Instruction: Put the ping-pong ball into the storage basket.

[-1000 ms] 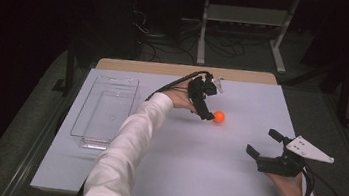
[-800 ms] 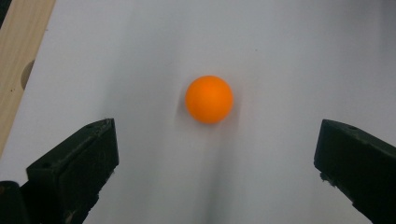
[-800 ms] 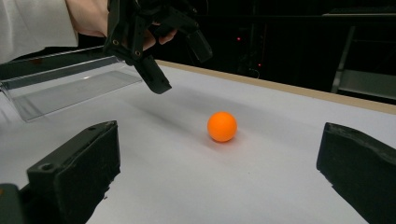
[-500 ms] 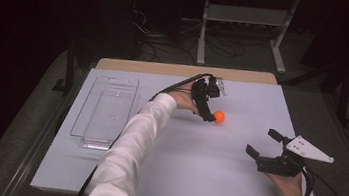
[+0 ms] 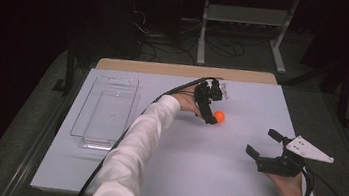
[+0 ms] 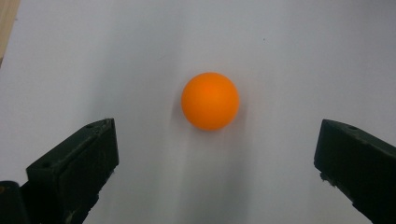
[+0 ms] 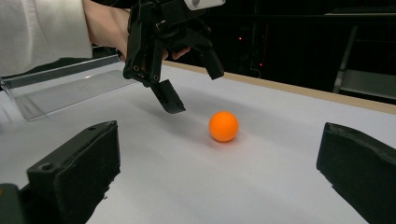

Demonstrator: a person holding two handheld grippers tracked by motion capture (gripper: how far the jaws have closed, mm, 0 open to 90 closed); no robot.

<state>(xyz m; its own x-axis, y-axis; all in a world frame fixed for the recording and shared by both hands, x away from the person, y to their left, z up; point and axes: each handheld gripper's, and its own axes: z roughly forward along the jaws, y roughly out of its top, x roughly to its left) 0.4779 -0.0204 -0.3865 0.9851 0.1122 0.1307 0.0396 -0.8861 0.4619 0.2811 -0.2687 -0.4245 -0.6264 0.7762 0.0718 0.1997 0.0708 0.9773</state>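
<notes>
Left gripper (image 5: 209, 113), jaws spread wide, hovers over a small orange plastic ball (image 5: 218, 116) centred just ahead; right gripper (image 5: 266, 145), also open, waits farther off.

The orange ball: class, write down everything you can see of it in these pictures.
The orange ball is small, round, plain and matt, with a smooth plastic look and no markings. It rests on the white table, right of its middle and towards the far edge. The left gripper is poised over it with jaws open; nothing but the table touches it.
</notes>
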